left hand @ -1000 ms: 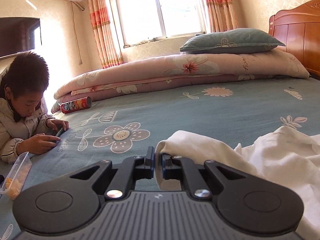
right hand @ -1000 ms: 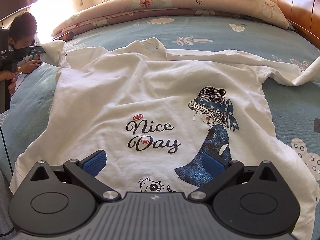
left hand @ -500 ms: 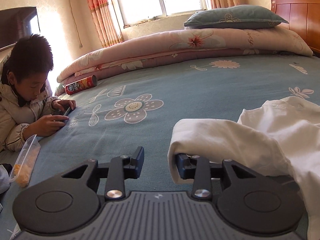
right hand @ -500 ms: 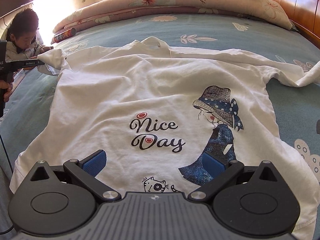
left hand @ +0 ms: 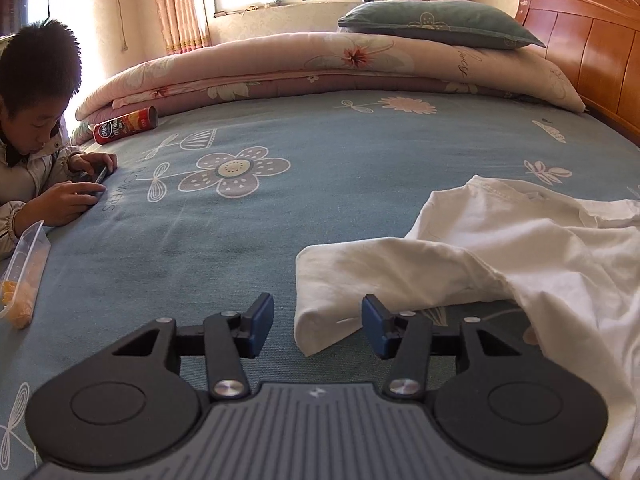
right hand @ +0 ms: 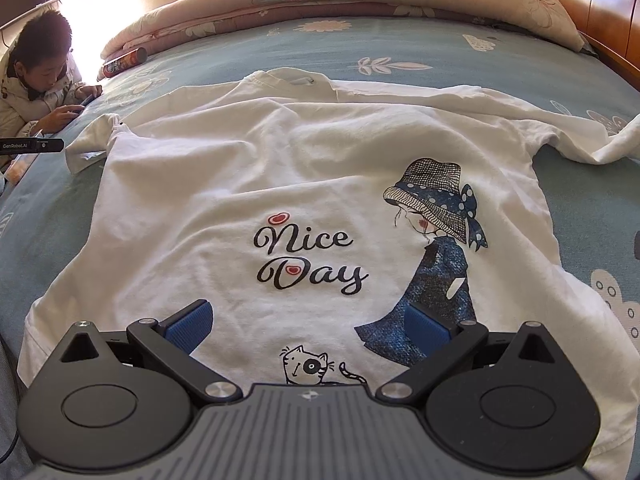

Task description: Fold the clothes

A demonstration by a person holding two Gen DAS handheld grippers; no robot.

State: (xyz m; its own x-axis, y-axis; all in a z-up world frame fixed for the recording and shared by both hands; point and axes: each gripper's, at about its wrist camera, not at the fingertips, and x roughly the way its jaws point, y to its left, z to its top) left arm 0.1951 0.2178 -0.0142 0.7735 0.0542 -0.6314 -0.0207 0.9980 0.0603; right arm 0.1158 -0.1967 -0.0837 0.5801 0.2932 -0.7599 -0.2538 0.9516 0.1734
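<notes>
One white T-shirt (right hand: pixel 320 184) printed "Nice Day" is spread face up on the blue flowered bedsheet (left hand: pixel 320 160). Its sleeve (left hand: pixel 360 276) lies loose between the parted jaws of the left gripper (left hand: pixel 318 326), which have just been opening. The right gripper (right hand: pixel 308 326) is held wide apart over the hem, gripping nothing.

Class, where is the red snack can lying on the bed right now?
In the left wrist view the snack can lies on its side at the upper left, against the folded pink quilt, just beyond the person.
</notes>
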